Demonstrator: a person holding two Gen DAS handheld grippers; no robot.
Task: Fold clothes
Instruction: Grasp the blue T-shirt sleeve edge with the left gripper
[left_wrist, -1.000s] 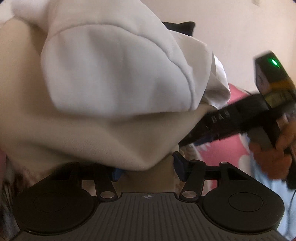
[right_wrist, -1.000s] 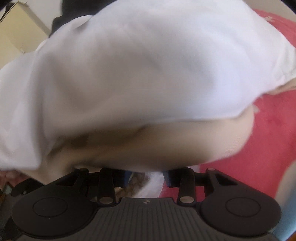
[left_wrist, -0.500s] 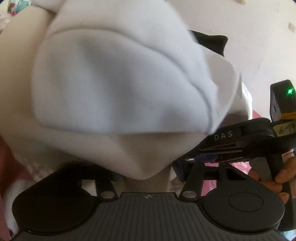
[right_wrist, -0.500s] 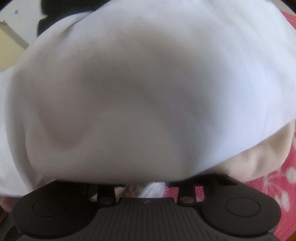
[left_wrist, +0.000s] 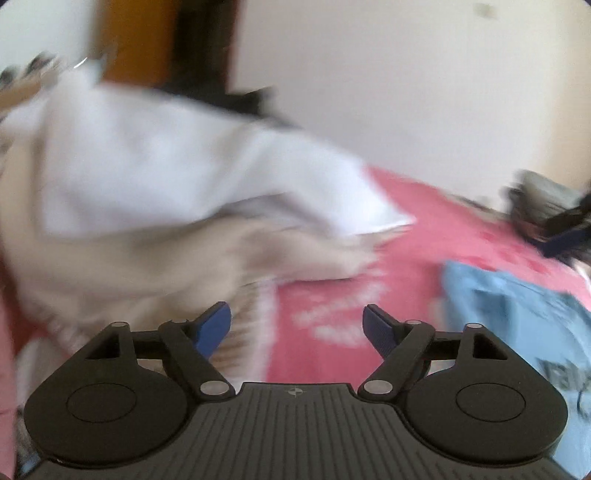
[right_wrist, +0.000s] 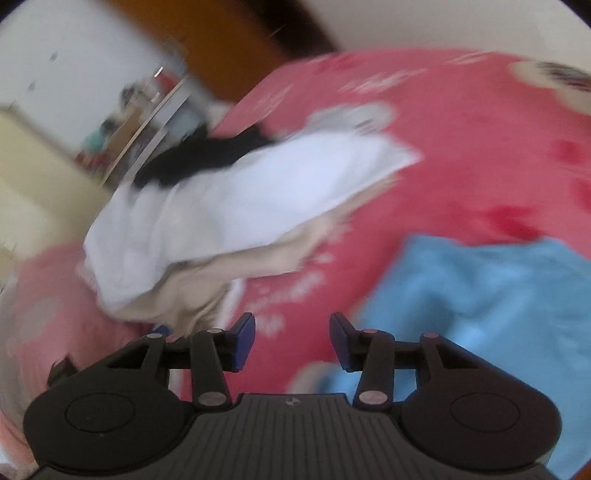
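Spanning wide apart, the blue-padded fingers of the left claw (left_wrist: 297, 325) held nothing and touched nothing; pink bedspread (left_wrist: 325, 295) showed in the gap between them. Right claw (right_wrist: 291, 332): fingers parted, somewhat less widely, likewise empty, with the same bedspread (right_wrist: 461, 155) showing between.

Item 1, beige garment (left_wrist: 147, 266): lay just ahead and to the left of the left claw, its near edge close to the left finger; contact could not be told through the blur. From the right claw it (right_wrist: 207, 277) sat ahead-left, beyond the left finger.

Item 2, white garment (left_wrist: 177, 173): rested on top of the beige one, long axis running from far-left toward the right, one corner pointing right onto the bedspread. Seen from the right claw it (right_wrist: 251, 195) stretched from near-left up to far-right, corner pointing away to the right.

Item 3, light blue garment (left_wrist: 517, 321): lay right of the left claw, spread loosely; ahead-right of the right claw (right_wrist: 491, 295).

Item 4, black garment (right_wrist: 199, 155): beyond the white one, farther left.

Item 5, dark heap (left_wrist: 546, 214): far right, blurred.
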